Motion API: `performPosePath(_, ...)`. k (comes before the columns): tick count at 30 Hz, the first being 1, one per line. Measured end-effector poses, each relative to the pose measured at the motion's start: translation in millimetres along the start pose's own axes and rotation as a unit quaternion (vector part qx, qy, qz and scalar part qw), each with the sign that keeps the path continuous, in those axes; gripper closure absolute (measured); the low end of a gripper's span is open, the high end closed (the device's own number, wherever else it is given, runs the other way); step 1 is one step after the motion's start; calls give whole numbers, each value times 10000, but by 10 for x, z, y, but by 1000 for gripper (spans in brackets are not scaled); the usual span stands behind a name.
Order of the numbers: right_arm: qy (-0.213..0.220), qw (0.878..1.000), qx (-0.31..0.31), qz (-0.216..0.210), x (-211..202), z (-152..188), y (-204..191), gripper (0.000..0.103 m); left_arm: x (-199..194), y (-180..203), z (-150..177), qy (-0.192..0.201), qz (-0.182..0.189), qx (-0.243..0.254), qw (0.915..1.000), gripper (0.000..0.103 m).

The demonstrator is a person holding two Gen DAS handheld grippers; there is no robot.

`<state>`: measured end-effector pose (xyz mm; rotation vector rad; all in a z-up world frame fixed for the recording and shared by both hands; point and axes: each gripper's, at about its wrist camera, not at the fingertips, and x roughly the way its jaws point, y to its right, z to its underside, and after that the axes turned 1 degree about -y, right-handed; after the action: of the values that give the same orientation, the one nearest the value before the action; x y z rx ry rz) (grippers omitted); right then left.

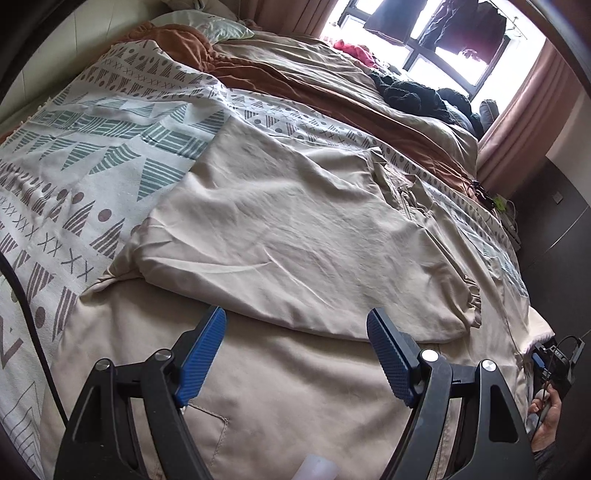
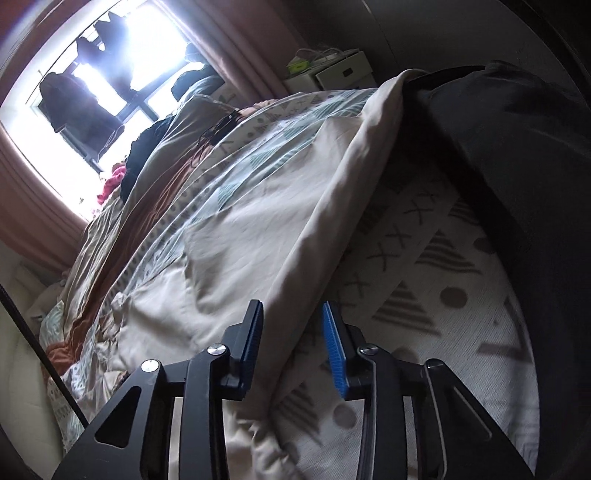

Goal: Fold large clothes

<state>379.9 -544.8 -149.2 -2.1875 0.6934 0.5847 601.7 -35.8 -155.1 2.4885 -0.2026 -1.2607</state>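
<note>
A large beige garment (image 1: pixel 288 236) lies on the patterned bedspread (image 1: pixel 92 147), with its upper part folded over its lower part. My left gripper (image 1: pixel 295 321) is open just above the garment's lower part, at the edge of the folded layer, and holds nothing. In the right wrist view the same beige garment (image 2: pixel 258 229) hangs over the bed's edge. My right gripper (image 2: pixel 293 314) is open with the garment's edge running between its jaws; the blue pads (image 2: pixel 332 343) stand apart from the cloth.
A brown blanket (image 1: pixel 303 92), a pillow (image 1: pixel 207 26) and dark clothes (image 1: pixel 413 92) lie further up the bed. A window with hanging clothes (image 1: pixel 443 33) is behind. A white drawer unit (image 2: pixel 343 72) stands by the bed. A black cable (image 1: pixel 26 295) runs at the left.
</note>
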Motion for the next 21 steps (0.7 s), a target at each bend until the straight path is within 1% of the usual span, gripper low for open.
performPosePath(2,62,10000,55,22,38,-36,6,75,19,-4,-4,-31,-48,16,10000,23)
performPosePath(7,62,9996,260,-1,143,-69,73,75,42,-28,-9,-28,-117,44,9999,23)
performPosePath(8,86,9997,248,-3,159,-62,60,79,45,-31,-8,-30,-140,61,9999,23)
performPosePath(9,98,9997,223,-4,181,-72,83,84,49,-36,-8,-35,-153,68,9999,23)
performPosePath(10,99,9997,215,-1,194,-62,74,96,56,-40,-10,-43,-162,72,9998,23)
performPosePath(11,113,9997,230,-10,196,-66,108,101,63,-46,-12,-52,-166,64,9998,23)
performPosePath(14,287,9995,149,-70,105,-58,93,103,60,-59,-23,-54,-130,0,9999,23)
performPosePath(16,495,9987,-57,-103,-21,-50,-9,103,43,-58,-30,-35,-105,-35,9999,23)
performPosePath(18,610,9979,-168,-117,-133,-41,-133,103,16,-46,-35,-6,-66,-55,10000,23)
performPosePath(21,732,9961,-362,-336,-337,10,-359,103,-25,-34,-39,40,-10,-91,10000,23)
